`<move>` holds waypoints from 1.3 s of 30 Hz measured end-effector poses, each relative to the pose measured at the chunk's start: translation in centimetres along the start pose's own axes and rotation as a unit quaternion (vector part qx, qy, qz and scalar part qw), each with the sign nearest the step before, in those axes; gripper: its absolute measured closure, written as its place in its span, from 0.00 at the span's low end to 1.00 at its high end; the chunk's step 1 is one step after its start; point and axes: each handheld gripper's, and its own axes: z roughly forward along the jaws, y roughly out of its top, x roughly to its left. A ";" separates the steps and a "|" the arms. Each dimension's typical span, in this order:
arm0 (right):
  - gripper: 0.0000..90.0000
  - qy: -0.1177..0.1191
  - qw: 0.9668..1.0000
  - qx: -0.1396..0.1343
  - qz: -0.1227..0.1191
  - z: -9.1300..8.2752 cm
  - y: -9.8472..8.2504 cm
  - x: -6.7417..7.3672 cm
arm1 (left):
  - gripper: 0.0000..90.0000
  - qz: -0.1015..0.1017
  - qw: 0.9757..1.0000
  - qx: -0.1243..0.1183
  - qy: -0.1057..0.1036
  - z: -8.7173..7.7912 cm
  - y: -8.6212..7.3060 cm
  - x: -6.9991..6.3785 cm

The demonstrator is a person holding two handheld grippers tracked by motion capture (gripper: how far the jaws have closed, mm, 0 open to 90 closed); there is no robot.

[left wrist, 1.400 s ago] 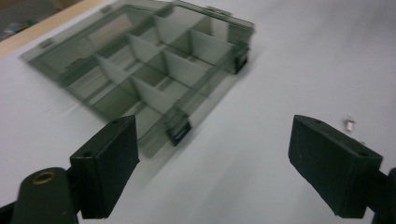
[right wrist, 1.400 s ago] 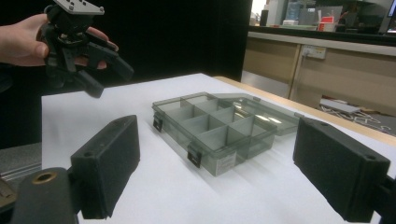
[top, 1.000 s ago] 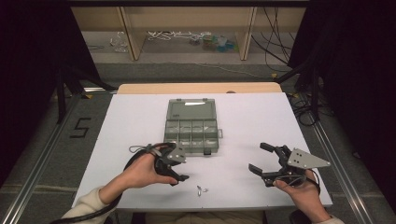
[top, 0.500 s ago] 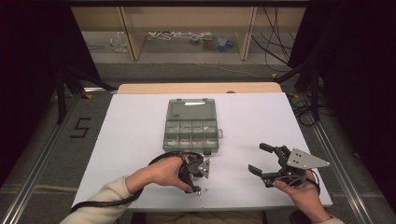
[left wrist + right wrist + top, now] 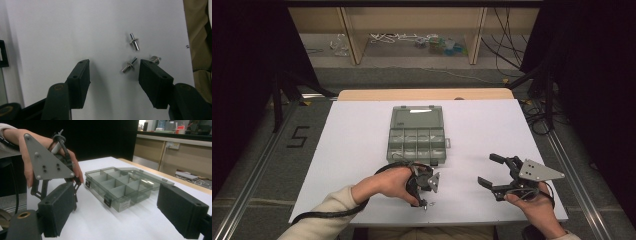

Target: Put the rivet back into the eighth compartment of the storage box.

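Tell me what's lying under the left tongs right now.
Three small metal pins lie on the white table below the left tongs: one between the open jaws, one beyond, one partly hidden behind a jaw.

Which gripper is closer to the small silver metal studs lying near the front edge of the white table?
Left. The left gripper hangs over the small silver metal studs; the right gripper sits well off to their right.
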 end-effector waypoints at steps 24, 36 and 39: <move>0.17 0.000 1.000 0.003 0.001 0.0 0.0 0.1 | 0.79 0.020 0.999 0.021 -0.023 0.0 0.9 -0.3; 0.17 0.001 1.000 -0.004 -0.003 0.0 0.0 0.0 | 0.90 0.010 0.999 0.023 -0.027 0.0 0.9 -0.4; 0.17 -0.002 1.000 -0.002 -0.004 0.0 0.0 0.1 | 0.90 0.005 0.999 0.019 -0.028 0.0 0.8 -0.3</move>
